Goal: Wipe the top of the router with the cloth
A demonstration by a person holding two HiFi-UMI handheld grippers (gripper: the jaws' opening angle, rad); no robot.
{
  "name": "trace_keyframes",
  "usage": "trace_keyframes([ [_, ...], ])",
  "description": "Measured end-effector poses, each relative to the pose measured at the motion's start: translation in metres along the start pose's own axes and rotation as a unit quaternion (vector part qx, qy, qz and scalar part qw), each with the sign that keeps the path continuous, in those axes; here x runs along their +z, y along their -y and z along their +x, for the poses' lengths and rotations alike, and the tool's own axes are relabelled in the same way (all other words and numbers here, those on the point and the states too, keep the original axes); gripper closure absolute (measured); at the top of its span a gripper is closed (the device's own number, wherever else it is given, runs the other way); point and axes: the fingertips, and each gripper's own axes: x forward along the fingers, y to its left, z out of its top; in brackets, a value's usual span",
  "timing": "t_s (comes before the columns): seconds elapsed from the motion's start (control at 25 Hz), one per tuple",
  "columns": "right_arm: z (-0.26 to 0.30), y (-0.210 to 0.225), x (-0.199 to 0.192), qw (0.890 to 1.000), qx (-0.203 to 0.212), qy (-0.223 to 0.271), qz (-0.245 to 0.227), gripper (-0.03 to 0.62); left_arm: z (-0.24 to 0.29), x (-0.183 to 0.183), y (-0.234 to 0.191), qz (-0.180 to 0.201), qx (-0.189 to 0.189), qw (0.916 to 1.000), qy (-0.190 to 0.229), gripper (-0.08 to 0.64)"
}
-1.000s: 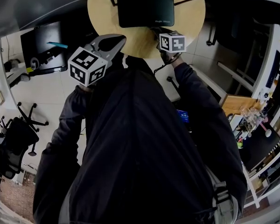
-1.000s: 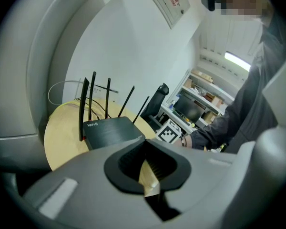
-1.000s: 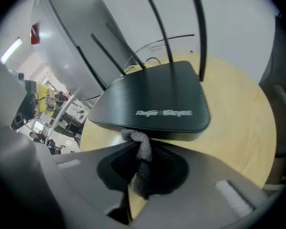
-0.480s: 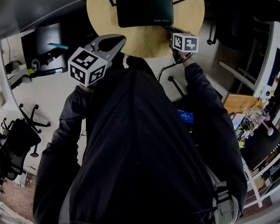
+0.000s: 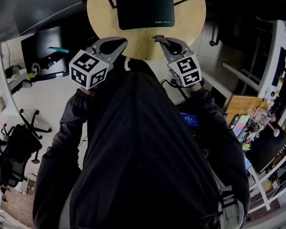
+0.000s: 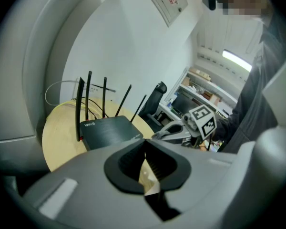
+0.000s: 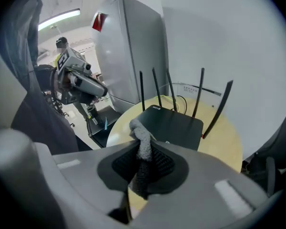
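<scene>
Our right gripper [image 7: 144, 162] pinches the cloth [image 7: 142, 138] by its middle; it seems soft and floppy. Our left gripper [image 6: 145, 166] is pressed together, empty.

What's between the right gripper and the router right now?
Only bare wooden table, seen in the head view. The right gripper, shut on the cloth, sits just short of the router.
</scene>
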Motion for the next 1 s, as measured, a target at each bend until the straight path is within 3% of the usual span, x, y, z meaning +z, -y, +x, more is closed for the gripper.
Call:
trace_keyframes([
  [1.0,-0.014,-0.026,0.039,0.999,-0.004,0.031,-0.015,0.565,-0.004,0.0,0.004,0.016,-0.024,0.9996,-0.002,0.56],
])
